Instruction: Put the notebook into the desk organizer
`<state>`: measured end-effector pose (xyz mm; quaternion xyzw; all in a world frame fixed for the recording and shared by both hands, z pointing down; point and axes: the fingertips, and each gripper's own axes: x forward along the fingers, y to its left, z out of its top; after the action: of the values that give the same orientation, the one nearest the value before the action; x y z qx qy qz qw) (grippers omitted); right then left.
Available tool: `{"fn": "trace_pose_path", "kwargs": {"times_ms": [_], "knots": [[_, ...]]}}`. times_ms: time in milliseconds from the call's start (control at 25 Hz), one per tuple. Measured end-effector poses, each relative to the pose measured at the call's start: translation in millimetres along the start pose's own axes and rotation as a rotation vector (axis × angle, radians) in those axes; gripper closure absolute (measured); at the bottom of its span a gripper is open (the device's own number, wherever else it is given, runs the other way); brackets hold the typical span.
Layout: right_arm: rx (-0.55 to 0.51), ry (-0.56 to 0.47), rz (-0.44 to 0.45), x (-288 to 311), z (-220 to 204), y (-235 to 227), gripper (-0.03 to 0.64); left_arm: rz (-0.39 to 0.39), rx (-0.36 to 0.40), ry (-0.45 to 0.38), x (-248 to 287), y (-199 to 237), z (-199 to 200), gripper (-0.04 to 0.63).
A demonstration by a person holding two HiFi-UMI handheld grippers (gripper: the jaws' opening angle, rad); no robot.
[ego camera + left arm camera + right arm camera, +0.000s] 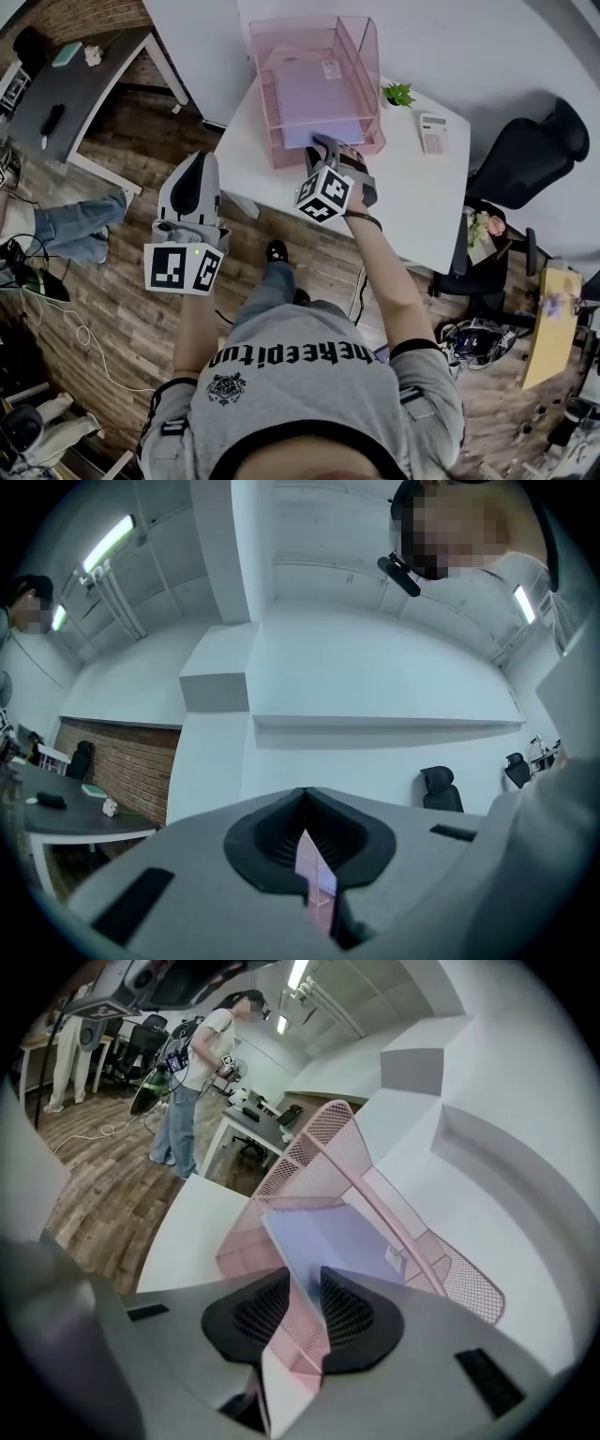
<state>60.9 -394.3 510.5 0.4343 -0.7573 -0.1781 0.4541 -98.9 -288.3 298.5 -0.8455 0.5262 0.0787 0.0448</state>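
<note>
A pink mesh desk organizer (361, 56) stands on the white table (431, 206). The lavender notebook (319, 98) lies flat inside it, its near edge sticking out of the front. My right gripper (323, 142) is at that front edge. In the right gripper view its jaws (305, 1274) stand a little apart around the organizer's (319, 1138) front lip and the notebook's (342, 1241) near edge, with the pads not pressing. My left gripper (200, 157) hangs over the wooden floor left of the table, empty, and in the left gripper view its tips (305, 794) meet.
A calculator (432, 132) and a small green plant (399, 94) sit on the table right of the organizer. A black office chair (525, 159) stands at the right. A grey table (75, 84) and a person's legs in jeans (66, 225) are at the left.
</note>
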Motion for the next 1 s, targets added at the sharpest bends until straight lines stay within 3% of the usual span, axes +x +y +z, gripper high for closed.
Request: {"fn": "trace_pose_path", "kwargs": {"times_ms": [360, 600, 840, 1000], "knots": [[0.126, -0.070, 0.115, -14.4, 7.7, 15.8, 0.471, 0.001, 0.002, -0.005, -2.5, 0.6, 2.5, 0.592], [0.291, -0.129, 0.123, -42.2, 13.0, 10.5, 0.474, -0.025, 0.000, -0.010, 1.0, -10.2, 5.2, 0.592], [0.478, -0.196, 0.060, -75.6, 12.6, -12.0, 0.587, -0.064, -0.004, -0.017, 4.6, -27.8, 7.1, 0.592], [0.599, -0.242, 0.042, -95.1, 7.4, -21.1, 0.614, -0.084, -0.007, -0.023, 3.8, -39.1, 7.2, 0.592]]}}
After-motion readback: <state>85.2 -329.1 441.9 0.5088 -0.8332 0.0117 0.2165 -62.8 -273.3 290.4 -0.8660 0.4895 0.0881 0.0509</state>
